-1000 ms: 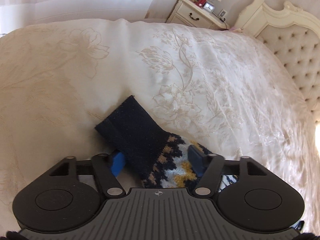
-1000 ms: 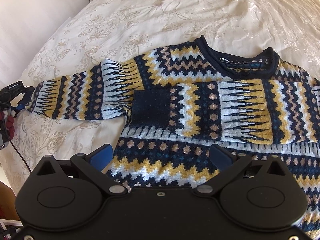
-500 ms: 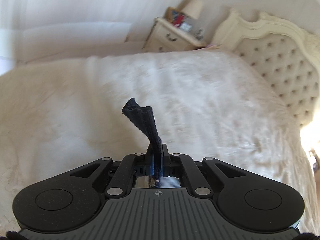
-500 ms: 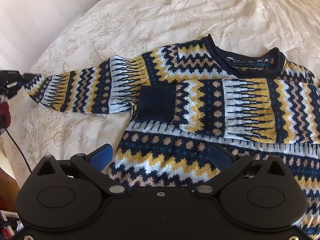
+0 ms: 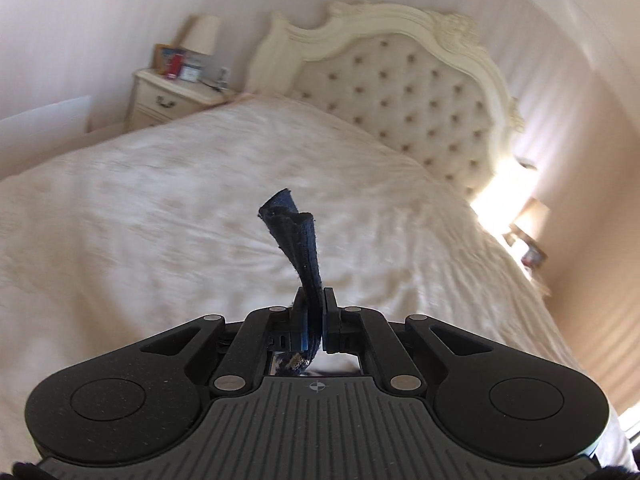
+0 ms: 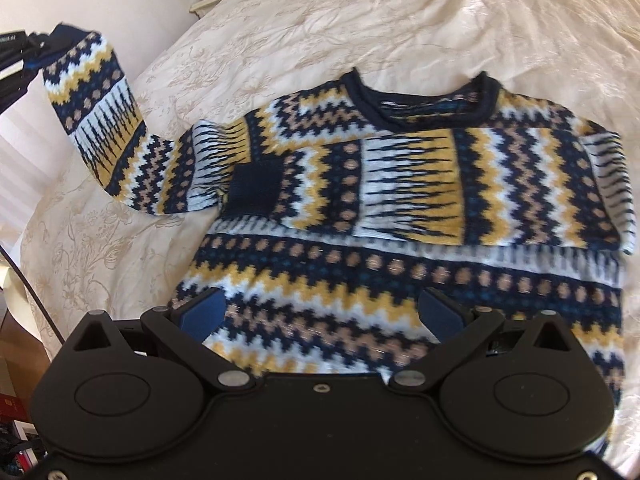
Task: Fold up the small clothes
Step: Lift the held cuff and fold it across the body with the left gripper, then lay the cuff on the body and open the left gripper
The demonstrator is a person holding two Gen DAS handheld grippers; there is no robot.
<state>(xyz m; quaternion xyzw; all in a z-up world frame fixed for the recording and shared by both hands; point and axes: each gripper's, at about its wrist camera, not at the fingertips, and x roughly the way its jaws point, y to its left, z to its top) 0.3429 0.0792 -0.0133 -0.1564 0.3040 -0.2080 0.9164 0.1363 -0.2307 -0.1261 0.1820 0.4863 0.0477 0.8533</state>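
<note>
One sleeve of the patterned sweater (image 6: 400,216) is already lying folded across the chest, its navy cuff resting near the middle of the body, and the other is now coming up off the cream bedspread (image 6: 360,24). The left gripper (image 5: 315,312) is clamping the dark cuff (image 5: 296,236) of that second sleeve (image 6: 100,112); its jaws are pinched tight, with the knit sticking up crumpled between them. A second ago those jaws were standing apart on either side of the cuff, which lay flat on the bed. Since then they have snapped together and the hand has been rising and swinging, so the left wrist view is now looking towards the tufted headboard (image 5: 404,96) and the nightstand (image 5: 168,96) rather than down at the cover. From the right wrist view the lifted sleeve is arching up at the left edge, where it was stretched flat before.

My guess is that this sleeve is about to be carried over the body to match the first.

The right gripper (image 6: 320,312) is hovering over the sweater's lower hem with its blue pads spread wide, holding nothing.
</note>
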